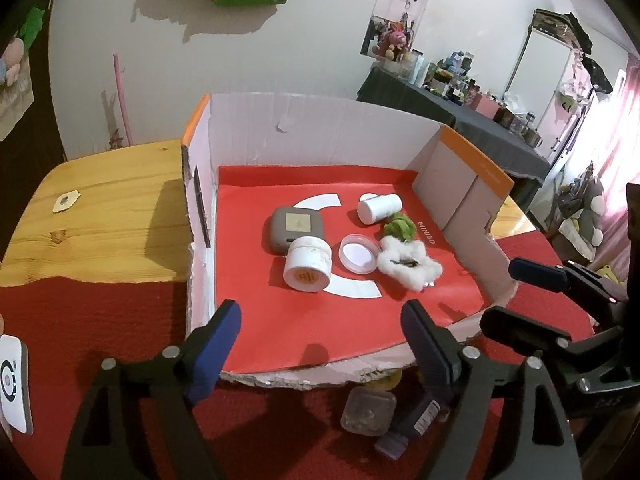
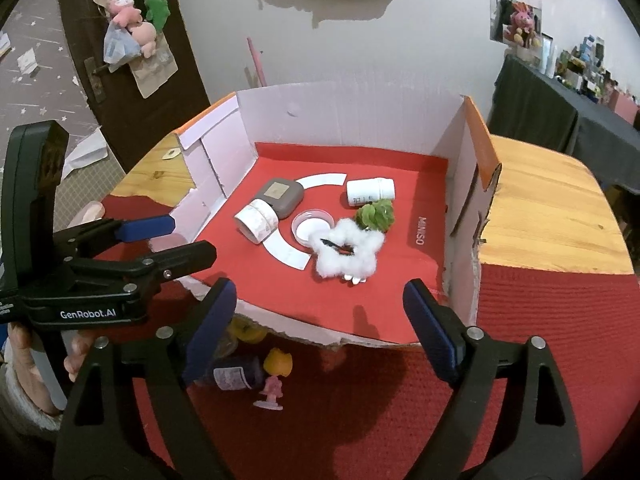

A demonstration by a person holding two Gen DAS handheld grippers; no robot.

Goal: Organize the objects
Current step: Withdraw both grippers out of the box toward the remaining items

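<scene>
Objects [image 2: 320, 224] beyond right gripper [image 2: 326, 322], apart

The box [image 2: 360, 128] is open in front, walled on three sides, its red floor [image 2: 380, 308] bare nearest the opening.

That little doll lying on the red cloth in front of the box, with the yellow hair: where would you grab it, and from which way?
Probably by the head. The doll lies on its side on the cloth, and its round yellow head is the bulkiest part, while the pink body and base are thin. I'd bring the open right tongs down from above, one finger on each side of the head, clear of the purple bottle beside it.
</scene>
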